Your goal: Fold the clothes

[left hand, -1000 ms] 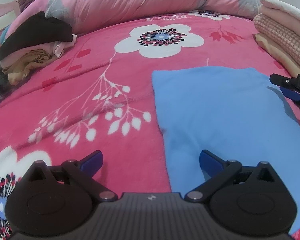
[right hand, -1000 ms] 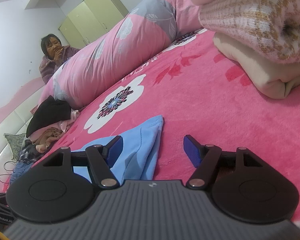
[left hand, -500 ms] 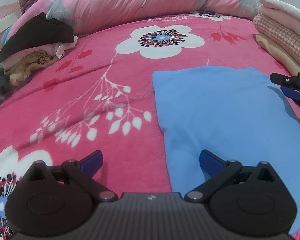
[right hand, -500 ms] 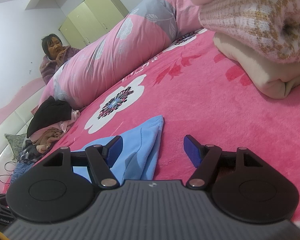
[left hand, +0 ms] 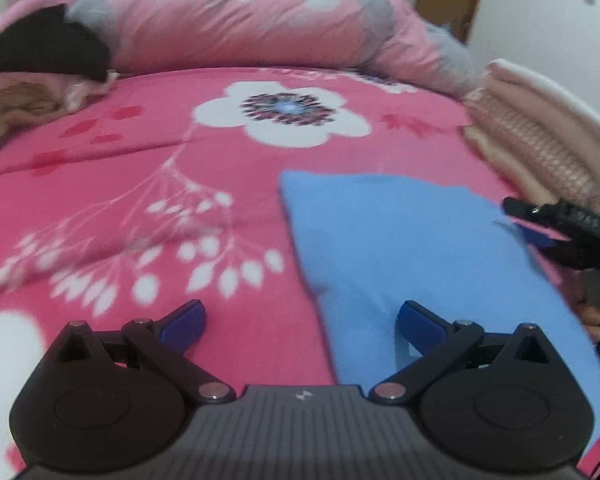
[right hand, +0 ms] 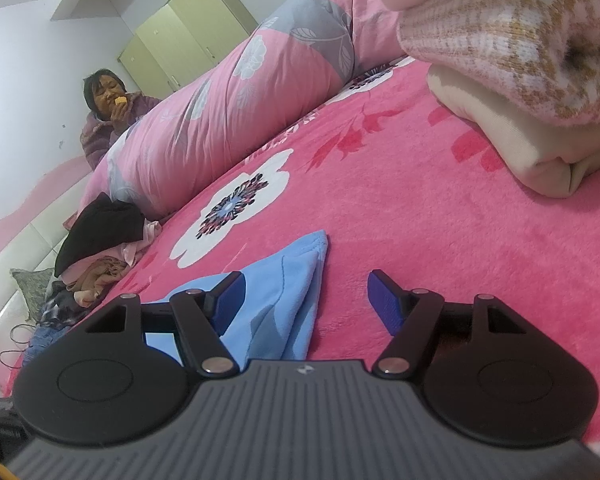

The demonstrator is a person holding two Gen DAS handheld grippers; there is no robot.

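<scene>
Left gripper (left hand: 300, 320) hanging open, gripping nothing, jaws straddling near left edge of blue cloth (left hand: 412, 264). Right gripper (right hand: 306, 294) also standing open, empty, cloth's raised corner lying between jaws, untouched. Cloth lying on pink bedspread (left hand: 140, 168), apparently folded once or more. Folded stack (right hand: 520, 80) sitting just beyond on right; unfolded heap (right hand: 100, 256) waiting far left. Judging: this piece mid-fold, several garments remaining.

A rolled pink-and-grey quilt (right hand: 236, 120) lies along the far edge of the flowered pink bedspread (left hand: 140, 200). Olive wardrobes (right hand: 188, 40) stand behind a seated person (right hand: 108, 120) eating.
</scene>
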